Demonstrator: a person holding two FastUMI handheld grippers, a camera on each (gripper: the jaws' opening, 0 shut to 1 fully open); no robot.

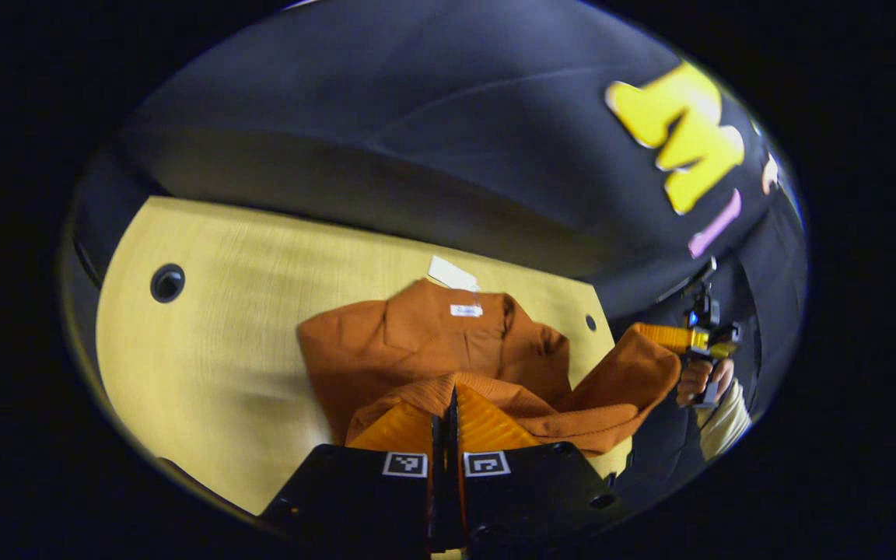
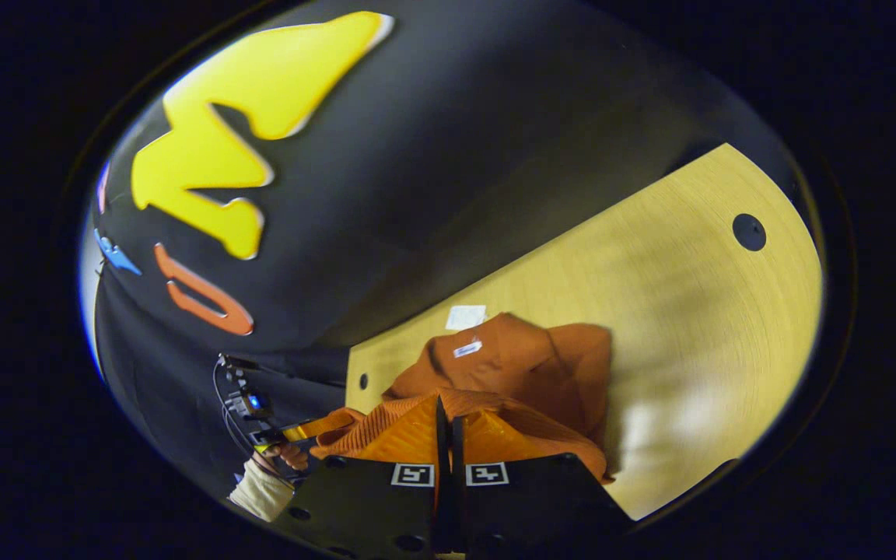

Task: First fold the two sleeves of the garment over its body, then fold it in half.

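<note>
Left gripper (image 1: pixel 452 400), right gripper (image 2: pixel 446 408): jaws clenched on orange garment (image 1: pixel 432 342) hem, lifted over table (image 1: pixel 207 334).

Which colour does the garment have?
Rust orange, plain; the garment shows best in the left gripper view.

Right gripper view: the right gripper (image 2: pixel 446 412) has its two fingers drawn together on a ribbed edge of the orange garment (image 2: pixel 526 365), which is lifted off the light wooden table (image 2: pixel 697 311). The garment's collar end, bearing a small white label (image 2: pixel 467 348), lies on the table near a white tag (image 2: pixel 465 316) at the far edge. At lower left the left gripper (image 2: pixel 292 432), held by a hand (image 2: pixel 286 455) in a pale sleeve (image 2: pixel 260 491), grips another part of the same edge off the table's side.
</note>
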